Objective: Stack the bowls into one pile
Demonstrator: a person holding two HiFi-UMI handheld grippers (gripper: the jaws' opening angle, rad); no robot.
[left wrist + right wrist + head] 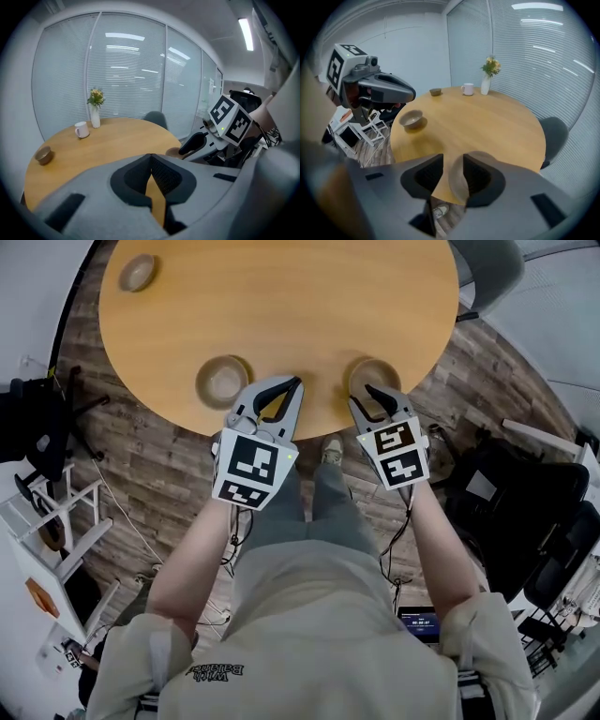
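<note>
While the right gripper point(452, 161) has its jaws wide apart and clamps nothing, the rim of the nearest bowl point(461, 183) shows in the gap between them, at the near edge of the round wooden table point(487, 126). I cannot tell whether either pad touches it. The left gripper point(151, 158) has its jaw tips pressed together and is empty, with only bare tabletop showing under them. In the head view it hangs over the table's near edge, between the nearest bowl point(373, 376) and the second bowl point(222, 381), which also sits by that edge. The third bowl point(138, 273) lies well apart from both, at the table's far left rim.

All three bowls look like brown-grey glazed stoneware. I judge them stiff, fairly weighty for their size, smooth enough to slide in the pads, and liable to chip if one is dropped into another. The best hold is probably across the rim, with one jaw inside the wall and one outside, and the bowl kept level as it is lowered into the next.

By count there are three bowls, none yet nested. On the table's far side stand one white mug point(467, 89) and one vase of flowers point(486, 79), and one chair point(553, 133) stands beside the table.
</note>
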